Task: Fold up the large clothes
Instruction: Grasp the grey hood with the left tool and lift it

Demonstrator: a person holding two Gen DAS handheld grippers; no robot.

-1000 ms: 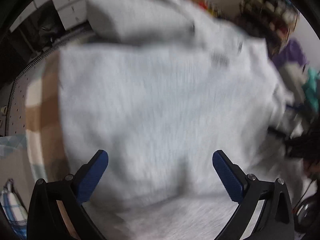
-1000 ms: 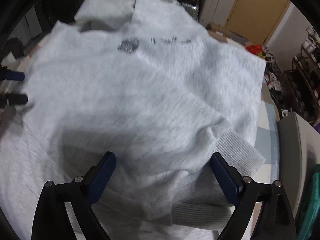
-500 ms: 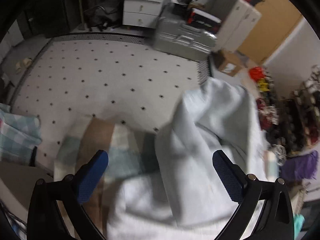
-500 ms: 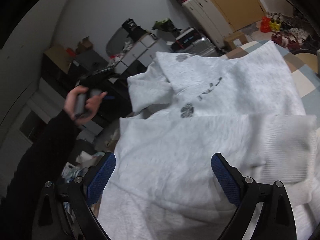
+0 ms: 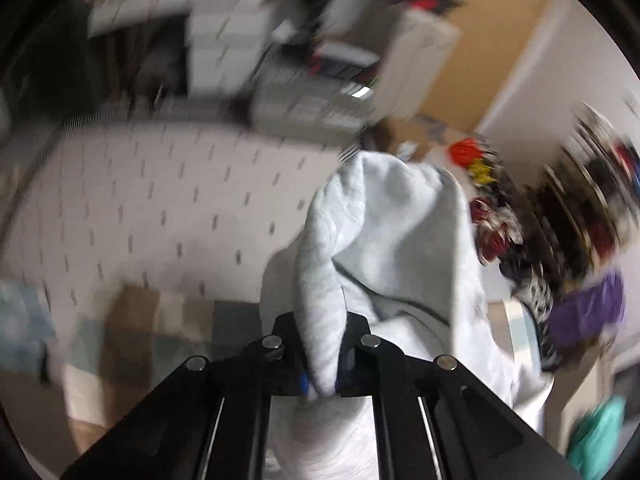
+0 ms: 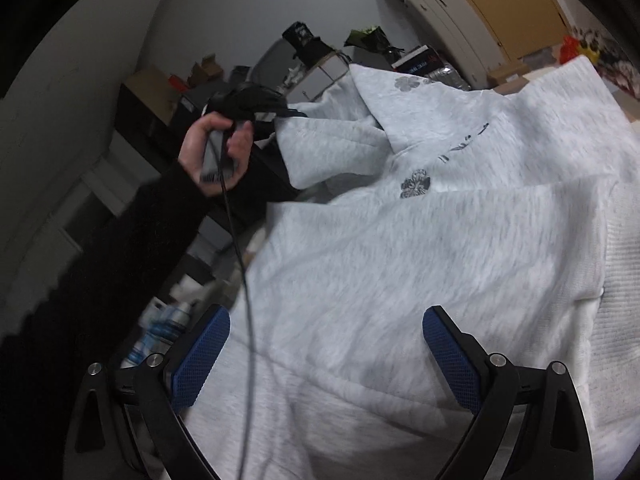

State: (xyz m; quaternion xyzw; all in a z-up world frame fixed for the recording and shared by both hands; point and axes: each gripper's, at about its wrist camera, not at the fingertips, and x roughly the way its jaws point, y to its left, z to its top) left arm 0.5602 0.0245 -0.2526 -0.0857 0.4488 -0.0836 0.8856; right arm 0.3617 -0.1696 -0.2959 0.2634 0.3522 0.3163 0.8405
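Two black jaws of the left gripper [image 5: 322,372] stand pressed together on a bunched fold of the pale grey sweatshirt [image 5: 384,248] in the left wrist view, and the cloth rises from them in a hump. Beyond it lie a white dotted floor [image 5: 160,200] and blurred furniture.

From the right wrist, the right gripper [image 6: 326,356] has its blue pads [image 6: 202,356] wide apart with nothing between them, just above the sweatshirt [image 6: 400,260], which is spread out, its dark flower print facing up. A hand [image 6: 218,152] in a black sleeve [image 6: 120,248] grips the other tool's handle at the garment's far left edge; a thin cable [image 6: 244,280] hangs from it.
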